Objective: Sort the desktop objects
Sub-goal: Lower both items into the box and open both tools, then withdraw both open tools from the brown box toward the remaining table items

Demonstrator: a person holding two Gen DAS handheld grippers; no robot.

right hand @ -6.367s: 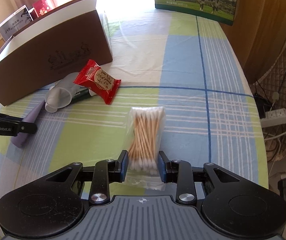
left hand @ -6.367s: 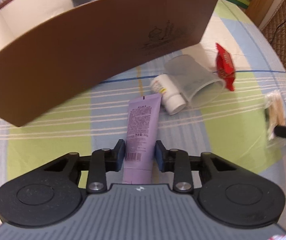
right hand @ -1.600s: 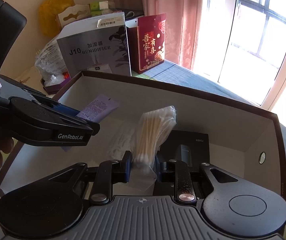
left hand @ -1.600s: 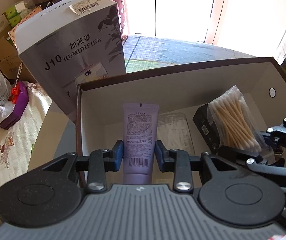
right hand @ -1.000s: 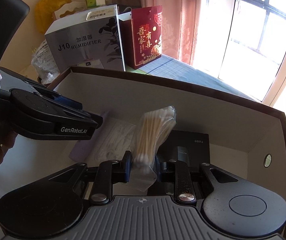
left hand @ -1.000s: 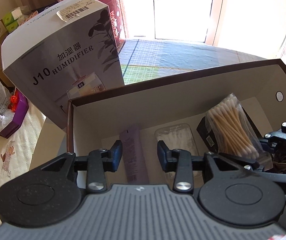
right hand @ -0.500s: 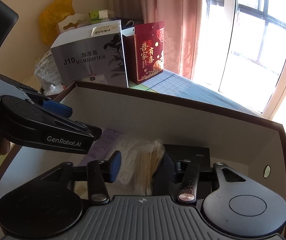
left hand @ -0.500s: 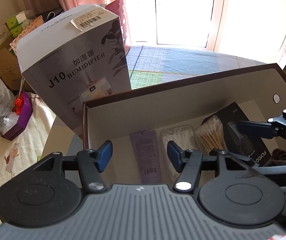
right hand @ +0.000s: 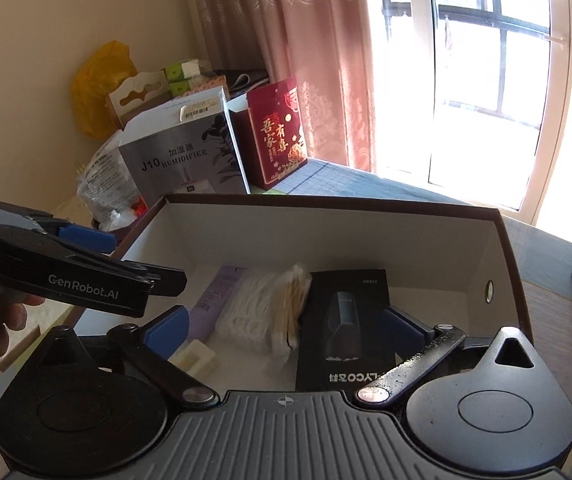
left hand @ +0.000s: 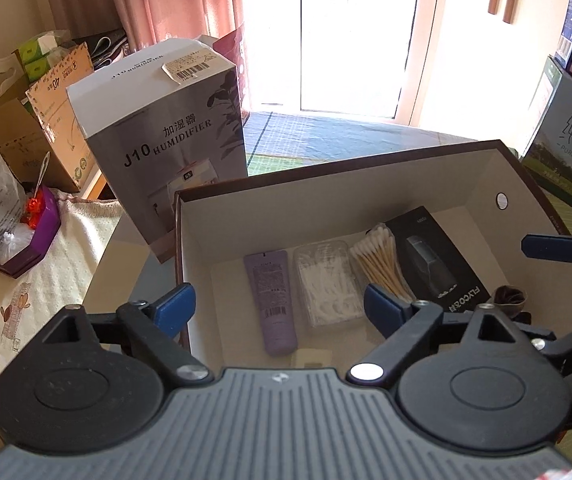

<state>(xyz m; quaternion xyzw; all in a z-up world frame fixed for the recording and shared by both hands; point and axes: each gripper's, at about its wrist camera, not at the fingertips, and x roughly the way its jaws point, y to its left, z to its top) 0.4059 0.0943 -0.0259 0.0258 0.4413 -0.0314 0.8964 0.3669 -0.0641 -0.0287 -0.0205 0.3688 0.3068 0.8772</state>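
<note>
A brown box with a white inside [left hand: 366, 184] [right hand: 326, 232] stands below both grippers. On its floor lie a purple tube [left hand: 271, 300] [right hand: 209, 300], a clear pack of white picks [left hand: 328, 284] [right hand: 251, 312], a bag of cotton swabs [left hand: 382, 264] [right hand: 292, 304] and a black shaver box [left hand: 438, 264] [right hand: 346, 328]. My left gripper [left hand: 277, 306] hangs open above the tube and pack, holding nothing. My right gripper [right hand: 281, 328] is open over the swabs and shaver box, empty. One blue pad of the right gripper [left hand: 552, 248] shows at the left wrist view's right edge.
A grey humidifier carton [left hand: 165, 128] [right hand: 181, 160] stands just behind the box's left corner, a red gift bag [right hand: 277, 132] beside it. A milk carton [left hand: 566, 148] rises at right. Clutter and bags [left hand: 5, 200] crowd the far left. A small cream item [right hand: 193, 356] lies near the box's front.
Both grippers opened: the purple tube and the cotton swab bag dropped to the box floor. Both grippers have since risen and spread wider.
</note>
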